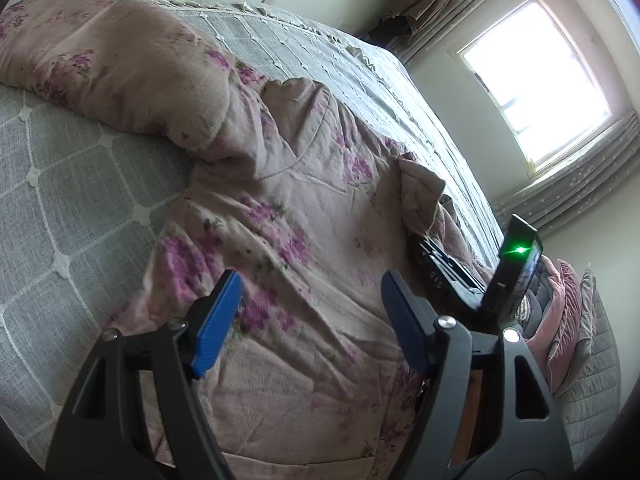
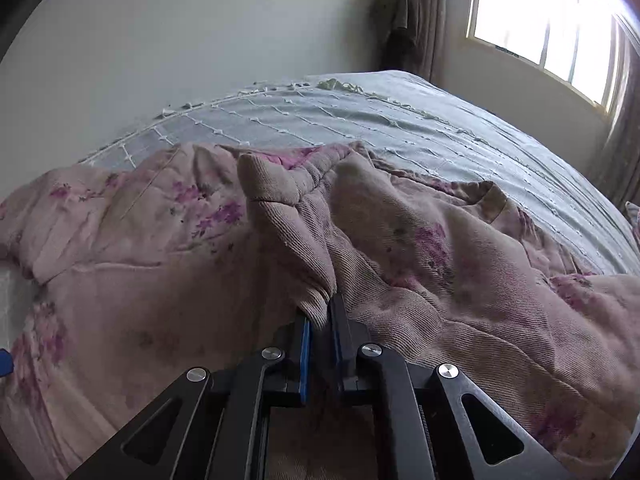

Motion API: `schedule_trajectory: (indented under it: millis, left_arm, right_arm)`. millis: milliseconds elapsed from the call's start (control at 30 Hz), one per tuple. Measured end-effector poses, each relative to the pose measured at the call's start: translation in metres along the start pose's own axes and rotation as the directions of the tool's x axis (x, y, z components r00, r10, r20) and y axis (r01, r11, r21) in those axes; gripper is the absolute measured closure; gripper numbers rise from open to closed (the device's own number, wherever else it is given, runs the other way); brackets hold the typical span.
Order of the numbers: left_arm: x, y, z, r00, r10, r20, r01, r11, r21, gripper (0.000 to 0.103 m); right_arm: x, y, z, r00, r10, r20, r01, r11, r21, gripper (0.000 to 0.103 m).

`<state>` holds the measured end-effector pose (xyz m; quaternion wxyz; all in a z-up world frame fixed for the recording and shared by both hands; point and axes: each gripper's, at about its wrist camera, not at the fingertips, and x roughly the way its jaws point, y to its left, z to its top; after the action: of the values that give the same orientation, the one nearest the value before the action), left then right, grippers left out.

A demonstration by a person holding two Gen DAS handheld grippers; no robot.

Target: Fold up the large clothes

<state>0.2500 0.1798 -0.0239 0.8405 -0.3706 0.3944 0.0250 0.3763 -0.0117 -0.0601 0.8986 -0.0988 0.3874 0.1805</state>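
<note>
A large pink padded garment with purple flowers (image 1: 288, 216) lies spread on the bed, one sleeve stretching to the upper left. My left gripper (image 1: 308, 312) hovers just above its body, blue pads wide apart, open, nothing between them. The other gripper's black body with a green light (image 1: 516, 260) shows at the garment's right edge. In the right wrist view my right gripper (image 2: 322, 320) is shut on a bunched fold of the same garment (image 2: 420, 248); cloth is squeezed between its blue pads and drapes over them.
A grey quilted bedspread (image 1: 64, 184) covers the bed around the garment. The bed's far side meets a white wall (image 2: 200, 40). A bright window (image 1: 536, 80) with curtains is at the right. Pink and grey cushions (image 1: 568, 312) lie beyond the bed's right end.
</note>
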Motion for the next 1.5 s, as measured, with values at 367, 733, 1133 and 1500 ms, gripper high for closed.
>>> schedule_trajectory:
  millis: [367, 733, 1133, 1500]
  left_arm:
    - [-0.002, 0.008, 0.006, 0.999, -0.045, -0.013, 0.044, 0.998, -0.036, 0.03]
    - [-0.004, 0.011, 0.007, 0.999, -0.045, -0.016, 0.044, 0.997, -0.055, 0.03]
    - [-0.015, 0.036, 0.02, 0.999, -0.045, 0.016, 0.047, 0.991, -0.124, 0.03]
    - [-0.02, 0.05, 0.03, 0.999, -0.019, 0.029, 0.023, 0.989, -0.149, 0.03]
  right_arm:
    - [0.0, 0.037, -0.003, 0.982, 0.164, -0.09, -0.17, 0.984, -0.062, 0.08]
    - [-0.013, 0.082, 0.033, 0.991, 0.119, -0.054, -0.126, 0.978, -0.164, 0.05]
    - [-0.008, 0.118, 0.035, 0.971, 0.235, -0.037, -0.237, 0.949, -0.206, 0.103]
    - [0.021, 0.103, 0.026, 0.997, -0.027, -0.066, 0.01, 0.967, -0.253, 0.014]
